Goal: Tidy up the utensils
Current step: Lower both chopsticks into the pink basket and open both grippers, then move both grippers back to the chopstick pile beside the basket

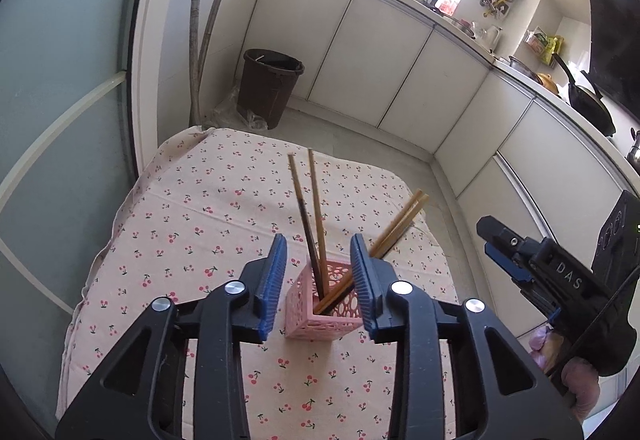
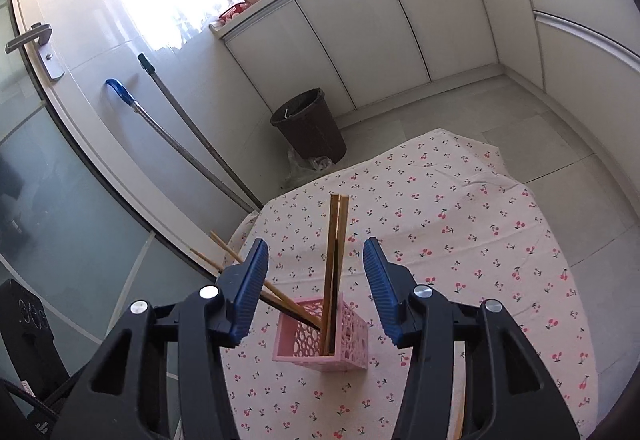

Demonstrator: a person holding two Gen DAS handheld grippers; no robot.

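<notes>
A pink perforated holder [image 1: 320,314] stands on the cherry-print tablecloth [image 1: 192,224]. Several wooden chopsticks [image 1: 310,215] stand in it, two leaning up and away, two leaning right [image 1: 400,224]. My left gripper [image 1: 318,272] is open and empty, held above the holder with a finger on each side. In the right wrist view the holder [image 2: 324,336] and chopsticks [image 2: 336,256] sit between and below my open, empty right gripper [image 2: 316,280]. The right gripper also shows at the right of the left wrist view [image 1: 504,252].
A brown waste bin [image 1: 270,91] stands on the floor beyond the table, with mop handles [image 1: 200,39] leaning on the wall. White cabinets [image 1: 400,67] line the far side. A glass door [image 2: 48,199] is to the left.
</notes>
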